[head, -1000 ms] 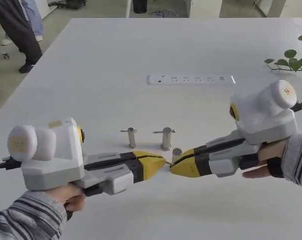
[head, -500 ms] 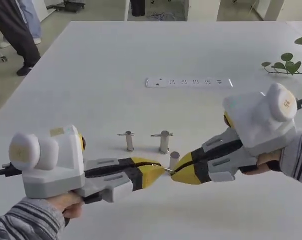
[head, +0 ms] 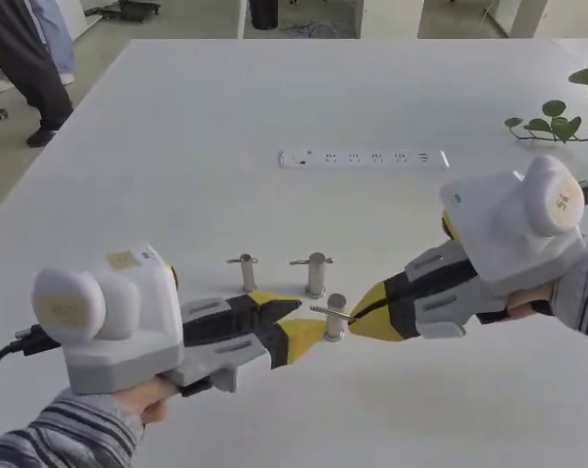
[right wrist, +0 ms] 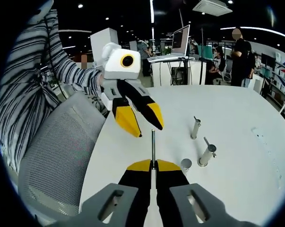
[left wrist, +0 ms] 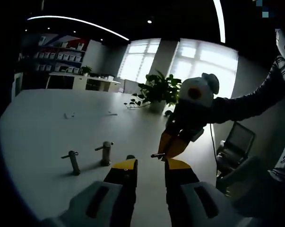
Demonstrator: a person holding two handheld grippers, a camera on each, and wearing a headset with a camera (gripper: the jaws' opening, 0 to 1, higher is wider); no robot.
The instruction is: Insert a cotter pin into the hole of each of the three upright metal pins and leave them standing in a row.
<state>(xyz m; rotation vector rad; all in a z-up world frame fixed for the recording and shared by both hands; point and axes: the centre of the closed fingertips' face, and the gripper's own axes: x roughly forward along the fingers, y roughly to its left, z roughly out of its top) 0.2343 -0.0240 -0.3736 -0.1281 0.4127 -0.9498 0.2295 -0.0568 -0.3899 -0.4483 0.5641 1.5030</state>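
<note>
White table (head: 176,146), cotter pin (right wrist: 152,142) clamped in right gripper (right wrist: 153,164), jutting forward past its tips

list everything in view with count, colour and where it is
table: one, white, under everything
power strip: one, white, far middle of the table
plant: one, green, table's right edge
far metal pins: two, silver, upright side by side, a cotter pin through each
near metal pin: one, silver, upright, between the gripper tips
loose cotter pin: one, silver, held beside the near pin's top
bystander: one, dark trousers, floor beyond the far left corner
left gripper: one, white, black-and-yellow jaws, open
right gripper: one, same colours, shut on the loose cotter pin
sleeves: two, grey striped, bottom corners
</note>
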